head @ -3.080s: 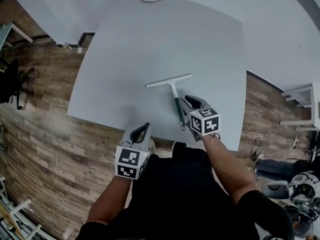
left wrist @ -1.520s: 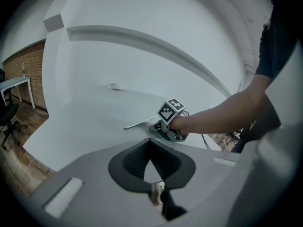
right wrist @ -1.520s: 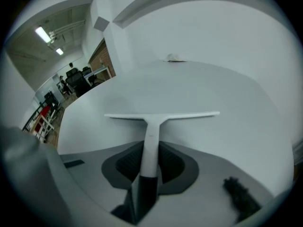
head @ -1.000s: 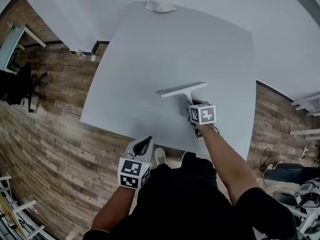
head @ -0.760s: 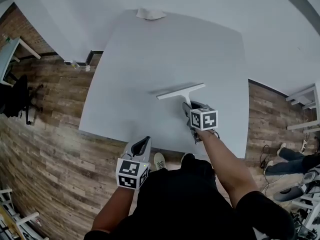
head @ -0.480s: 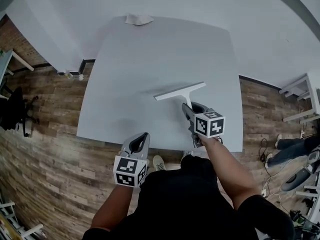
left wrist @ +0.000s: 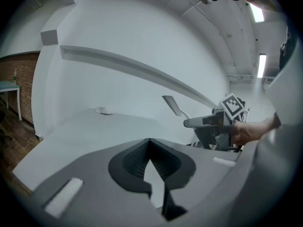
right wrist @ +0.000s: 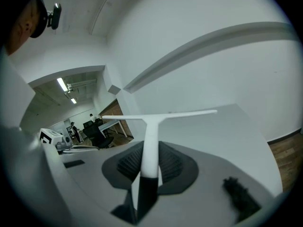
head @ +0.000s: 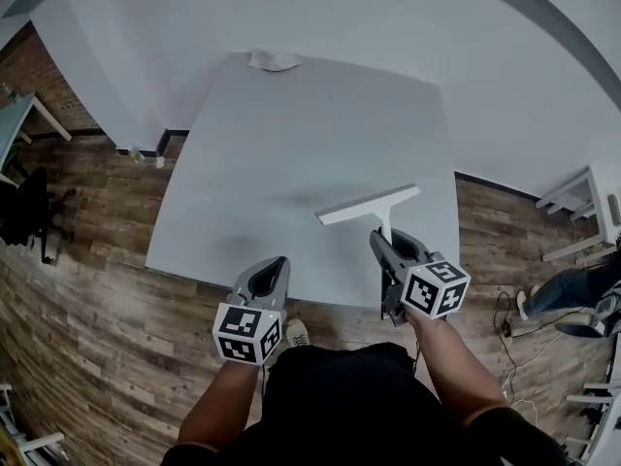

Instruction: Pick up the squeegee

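The right gripper (head: 390, 244) is closed on the squeegee (head: 369, 205), its two pads pressed against either side of the handle where the dark grip meets the white neck. The neck runs straight out past the fingertips, and the white blade sits crosswise at its end, just ahead of the gripper and roughly level. The squeegee is held clear of the grey worktop (head: 291, 134), above the near right part of it. A faint shadow lies on the surface to the left of the blade.

The left gripper (left wrist: 149, 140) has its jaws together at the tips with nothing between them. It hangs to the left of the right gripper and well apart from it, about over the worktop's near edge and pointing across it. From its own view the squeegee and the right gripper show up ahead and to the right, raised above the surface.

Far ahead of both grippers, a small pale cloth (head: 274, 61) lies at the worktop's far edge, by the white wall. Wood-patterned floor (head: 87, 241) shows below and to either side.
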Available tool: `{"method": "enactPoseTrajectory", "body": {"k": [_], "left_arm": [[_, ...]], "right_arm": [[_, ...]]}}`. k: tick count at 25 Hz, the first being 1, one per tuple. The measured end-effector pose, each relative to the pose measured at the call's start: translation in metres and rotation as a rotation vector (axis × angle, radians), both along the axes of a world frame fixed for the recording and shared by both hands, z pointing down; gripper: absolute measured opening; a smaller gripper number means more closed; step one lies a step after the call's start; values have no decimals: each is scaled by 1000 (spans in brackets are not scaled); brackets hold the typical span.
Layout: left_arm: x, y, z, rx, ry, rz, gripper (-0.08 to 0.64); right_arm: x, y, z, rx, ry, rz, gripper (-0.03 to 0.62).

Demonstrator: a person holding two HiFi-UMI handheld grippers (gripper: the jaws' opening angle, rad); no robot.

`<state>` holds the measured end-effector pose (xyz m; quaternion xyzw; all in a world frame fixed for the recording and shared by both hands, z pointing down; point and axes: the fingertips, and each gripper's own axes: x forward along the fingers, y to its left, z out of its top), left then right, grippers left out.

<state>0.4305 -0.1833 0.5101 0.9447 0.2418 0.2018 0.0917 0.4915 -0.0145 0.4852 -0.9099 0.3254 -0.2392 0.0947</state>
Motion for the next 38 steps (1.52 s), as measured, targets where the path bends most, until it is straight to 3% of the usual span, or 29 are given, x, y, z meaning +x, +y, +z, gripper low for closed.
{"method": "enactPoseTrajectory", "body": {"k": [9,14,21,30,38], "left_arm": [[-29,71,-19,4,40,-27,6],[-44,105,-21,24,33,-37,6],[-113,189,-25,67,23,-54,6],[-148,205,-36,110,33,-22,6],[-156,170,-43,112,54,27,6]], "right_arm": [[-71,82,-20,59,26,-38,81],[-88,107,-21,95,23,-71,81],[-155,178,-15,132,37,-118,81],[-191,194,-13,177,18,-95,81],[-203,162,-25,165,60,-46,81]]}}
